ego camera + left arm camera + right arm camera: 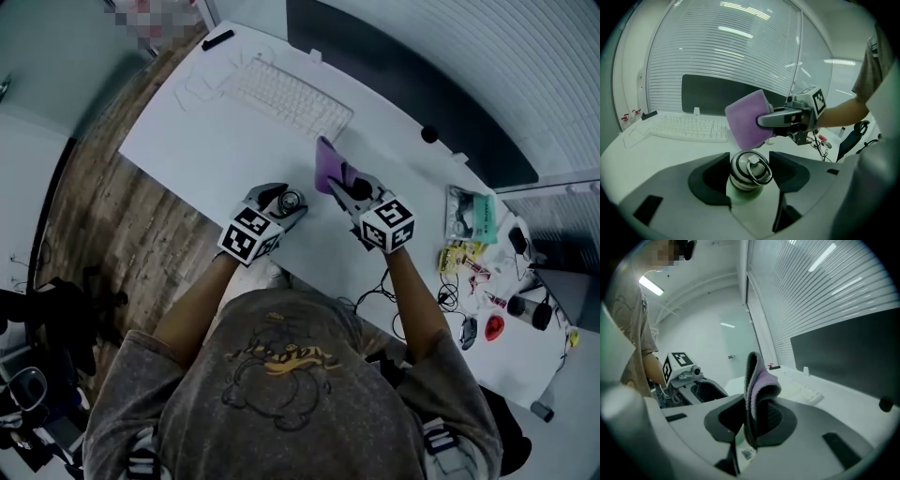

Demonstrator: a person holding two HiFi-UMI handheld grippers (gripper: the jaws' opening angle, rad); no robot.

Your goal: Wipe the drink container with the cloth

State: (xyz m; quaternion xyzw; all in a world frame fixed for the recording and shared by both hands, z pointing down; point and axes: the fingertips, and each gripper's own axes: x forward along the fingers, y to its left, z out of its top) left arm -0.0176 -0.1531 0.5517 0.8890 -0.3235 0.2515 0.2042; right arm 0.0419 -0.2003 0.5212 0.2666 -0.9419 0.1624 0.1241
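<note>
- Table (178,141): white and long, it runs slantwise across the head view and carries everything listed below.
- Dark screen (403,84): a black panel standing along the table's far edge, in front of slatted blinds.
- Keyboard (286,98): white, lying flat just in front of the dark screen and well beyond both claws.
- Left claw (750,171): grey, with a marker cube on its back. Its two dark pads are closed against opposite sides of the drink container, grasping it just below the lid.
- Right claw (754,420): also grey with a marker cube. It is clenched on the cloth and reaches in from the right, near the left claw.
- Cloth (747,117): purple and folded, it is pinched at its lower edge so that the free part stands up out of the right claw. It sits just beside and slightly above the drink container's lid. Whether they touch cannot be told.
- Drink container (749,169): upright, with a rounded silver lid bearing a metal loop handle and a pale green body below. It is near the table's front edge, between the left claw's pads.
- Small clutter (469,253): packets, cables and small items scattered at the table's right end, well apart from the claws.
</note>
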